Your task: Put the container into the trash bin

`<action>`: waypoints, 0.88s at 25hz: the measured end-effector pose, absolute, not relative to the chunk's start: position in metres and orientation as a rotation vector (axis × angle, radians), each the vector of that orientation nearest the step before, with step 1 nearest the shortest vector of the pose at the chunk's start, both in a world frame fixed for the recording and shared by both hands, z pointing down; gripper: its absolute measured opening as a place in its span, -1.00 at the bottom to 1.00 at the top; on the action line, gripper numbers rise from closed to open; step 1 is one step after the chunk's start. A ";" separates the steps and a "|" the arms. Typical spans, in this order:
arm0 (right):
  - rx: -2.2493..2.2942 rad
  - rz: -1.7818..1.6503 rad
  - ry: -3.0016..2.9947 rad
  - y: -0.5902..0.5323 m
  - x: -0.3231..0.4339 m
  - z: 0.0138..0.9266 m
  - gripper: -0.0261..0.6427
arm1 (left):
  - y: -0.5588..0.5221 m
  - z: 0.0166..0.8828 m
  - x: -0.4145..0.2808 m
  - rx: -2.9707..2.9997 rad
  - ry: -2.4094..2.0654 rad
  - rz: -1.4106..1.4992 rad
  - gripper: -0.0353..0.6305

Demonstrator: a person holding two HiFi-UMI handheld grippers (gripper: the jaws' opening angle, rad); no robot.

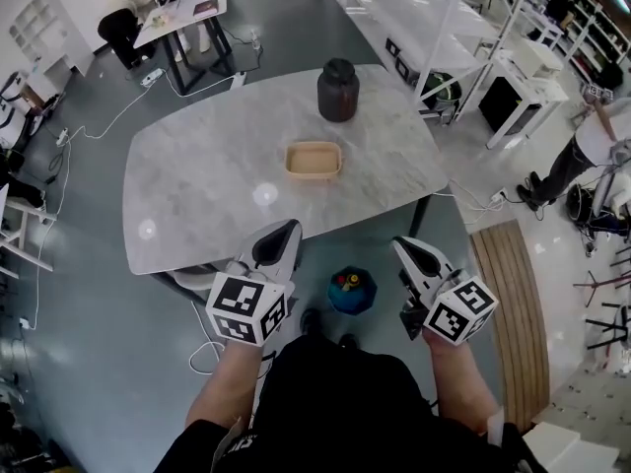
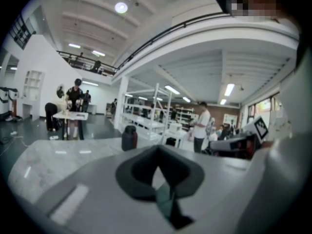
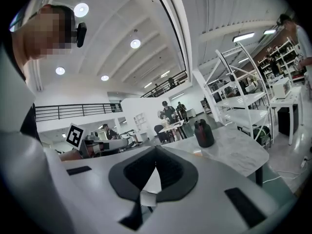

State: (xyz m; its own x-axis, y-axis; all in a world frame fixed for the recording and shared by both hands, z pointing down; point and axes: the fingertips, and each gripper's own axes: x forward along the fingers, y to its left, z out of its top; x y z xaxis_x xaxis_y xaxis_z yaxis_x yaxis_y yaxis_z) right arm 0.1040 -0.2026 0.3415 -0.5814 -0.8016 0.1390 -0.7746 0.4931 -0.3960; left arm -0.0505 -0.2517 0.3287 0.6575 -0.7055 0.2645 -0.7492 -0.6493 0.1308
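A shallow tan container (image 1: 314, 160) sits on the marble table (image 1: 197, 195), near its middle. On the floor just in front of the table's near edge stands a small blue trash bin (image 1: 352, 291) with colourful bits inside. My left gripper (image 1: 281, 235) hovers over the table's near edge with its jaws shut and nothing in them. My right gripper (image 1: 412, 251) hangs off the edge to the right of the bin, also shut and empty. In the left gripper view the left gripper (image 2: 157, 150) shows its pads pressed together; the right gripper (image 3: 156, 152) looks the same in its own view.
A dark jar (image 1: 338, 90) stands at the table's far side, also seen as a jar (image 2: 129, 138) and a jar (image 3: 204, 133). A wooden bench (image 1: 513, 313) lies to the right, white shelving (image 1: 463, 28) behind it. Cables (image 1: 89, 126) run over the floor, and people stand around.
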 end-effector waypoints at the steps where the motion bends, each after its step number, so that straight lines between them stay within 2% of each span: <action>1: -1.418 -0.652 2.659 -0.211 0.102 0.340 -0.94 | -0.262 0.329 -0.054 2.651 -1.174 0.279 -0.87; 12: -1.437 -0.650 2.733 -0.288 0.091 0.357 -0.94 | -0.351 0.372 -0.051 2.660 -1.106 0.429 -0.87; 22: -1.431 -0.846 2.682 -0.314 0.110 0.409 -0.94 | -0.401 0.417 -0.028 2.614 -1.073 0.561 -0.86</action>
State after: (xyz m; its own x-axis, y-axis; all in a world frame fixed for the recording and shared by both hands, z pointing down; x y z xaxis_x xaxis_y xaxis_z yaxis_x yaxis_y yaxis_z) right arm 0.1101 -0.3142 0.4089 -0.5885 -0.7672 0.2550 -0.7747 0.4450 -0.4492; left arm -0.0283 -0.4006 0.4166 0.6524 -0.6145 0.4437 -0.7150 -0.6932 0.0912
